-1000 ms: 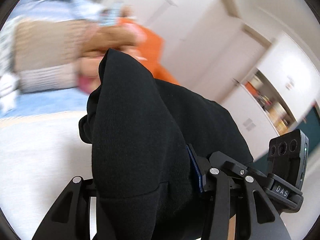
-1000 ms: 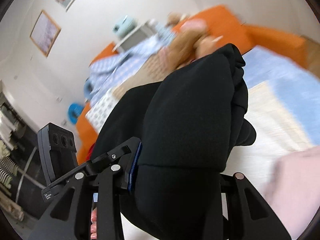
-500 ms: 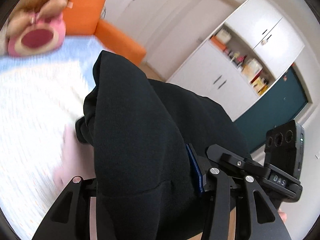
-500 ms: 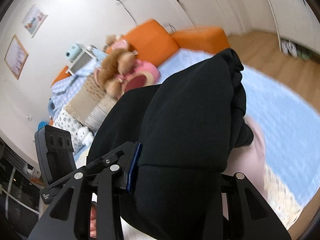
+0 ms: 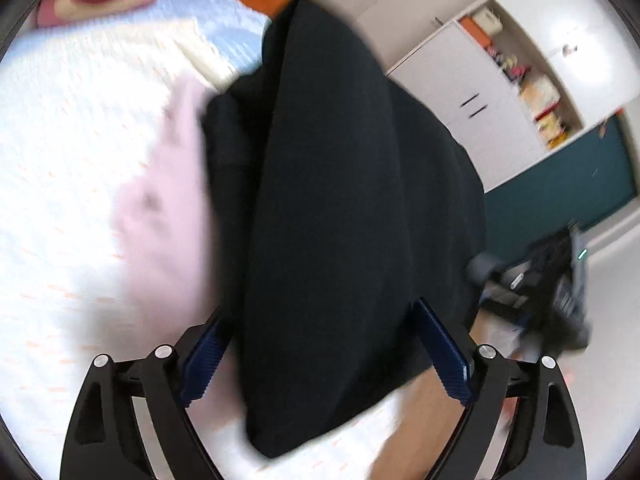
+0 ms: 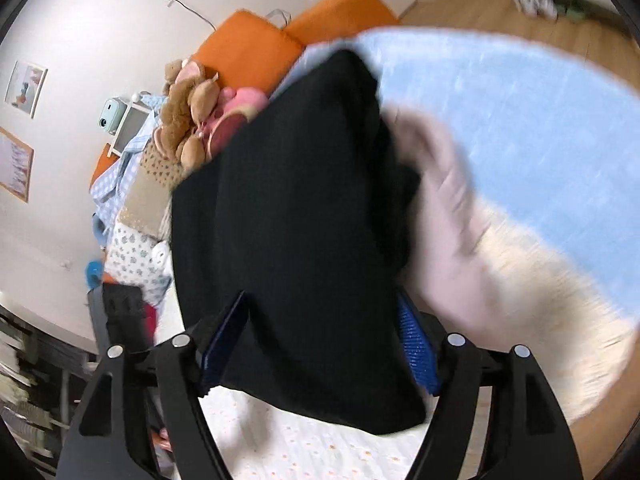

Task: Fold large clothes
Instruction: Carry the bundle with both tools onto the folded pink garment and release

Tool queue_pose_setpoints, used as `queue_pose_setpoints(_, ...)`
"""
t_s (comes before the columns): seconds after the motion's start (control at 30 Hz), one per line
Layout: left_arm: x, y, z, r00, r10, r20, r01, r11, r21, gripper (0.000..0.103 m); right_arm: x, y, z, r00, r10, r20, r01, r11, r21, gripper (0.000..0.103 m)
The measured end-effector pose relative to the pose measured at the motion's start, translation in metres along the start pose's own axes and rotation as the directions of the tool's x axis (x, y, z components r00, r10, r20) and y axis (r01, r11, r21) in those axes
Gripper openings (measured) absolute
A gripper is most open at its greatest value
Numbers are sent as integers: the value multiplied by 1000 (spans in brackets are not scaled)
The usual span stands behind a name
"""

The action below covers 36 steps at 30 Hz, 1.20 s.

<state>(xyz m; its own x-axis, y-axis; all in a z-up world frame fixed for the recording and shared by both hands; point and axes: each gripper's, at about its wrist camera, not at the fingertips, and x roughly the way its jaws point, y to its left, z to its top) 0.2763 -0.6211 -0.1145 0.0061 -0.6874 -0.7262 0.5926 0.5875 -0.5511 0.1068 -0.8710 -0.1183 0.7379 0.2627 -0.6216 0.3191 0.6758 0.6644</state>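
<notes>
A white bedspread [image 5: 60,160] dotted with small orange marks covered the bed, with a pale blue blanket [image 6: 540,120] beyond it and a pink garment [image 5: 168,216] lying crumpled on the spread. Orange cushions [image 6: 248,52] stood against the white wall, beside a brown plush toy [image 6: 188,112] and a pink one [image 6: 240,104]. Two framed pictures [image 6: 24,88] hung on that wall; their content was too small to read. In the left wrist view, white cupboards [image 5: 480,108] with open shelves of small items faced a dark teal panel [image 5: 568,184]. No writing was legible anywhere.

The black garment [image 5: 332,208] hung bunched between the pads of both tools, over the bedspread and just beside the pink garment. The left gripper [image 5: 324,356] had just been opening and stood wide, its blue pads apart from the cloth on the right side. The right gripper [image 6: 320,344] had likewise just been opening and stood wide, the black cloth draped between its pads
</notes>
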Motion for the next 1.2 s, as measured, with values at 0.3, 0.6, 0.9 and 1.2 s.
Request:
queue_pose_setpoints(0.3,-68,-70,78,968,-15,249,-40,976,215,92,-32,58,64,975,-115,189,155,965,-213,43)
queue_pose_setpoints(0.6,61,-30,127,971,228,66,-235,959,158,92,67,34,95,973,-205,110,221,962,-163,36)
queue_pose_setpoints(0.9,116,51,128,973,230,37,-231,972,37,101,137,7,100,941,-318,113,335,922,-194,37)
queue_pose_setpoints(1.2,89,39,132,976,214,51,-216,976,40,101,127,28,104,912,-388,134,410,870,-273,46)
